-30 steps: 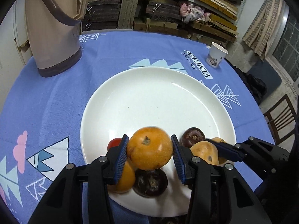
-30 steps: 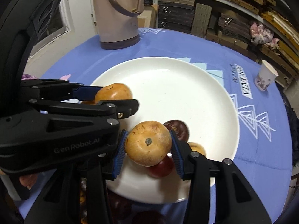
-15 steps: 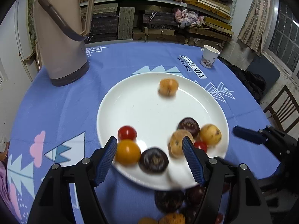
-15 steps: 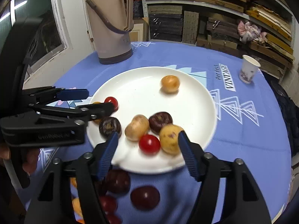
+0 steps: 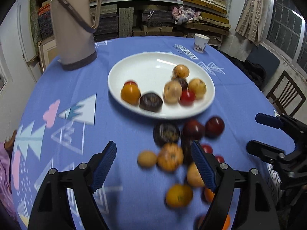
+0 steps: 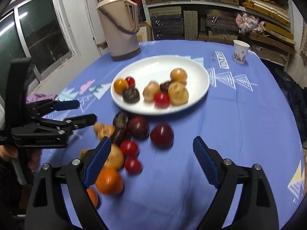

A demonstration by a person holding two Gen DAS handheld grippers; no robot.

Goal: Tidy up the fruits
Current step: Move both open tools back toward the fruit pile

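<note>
A white plate [image 5: 153,65] [image 6: 191,67] on the blue cloth holds several fruits: orange, yellow, red and dark ones. A loose pile of fruits [image 5: 170,157] [image 6: 134,130] lies on the cloth in front of the plate. My left gripper [image 5: 153,166] is open and empty, hovering above the near side of the pile. My right gripper [image 6: 151,161] is open and empty, above the cloth just right of the pile. Each gripper shows in the other's view: the right one [image 5: 268,132] and the left one [image 6: 74,113].
A beige thermos jug [image 5: 73,25] [image 6: 120,26] stands at the back left. A paper cup [image 5: 200,43] [image 6: 240,51] stands at the back right. A wooden chair [image 5: 285,94] is off the table's right edge. Shelves of boards fill the back wall.
Both grippers let go of the orange and yellow fruits they held over the plate, opened wide, and pulled back toward me. The loose fruit pile has come into view.
</note>
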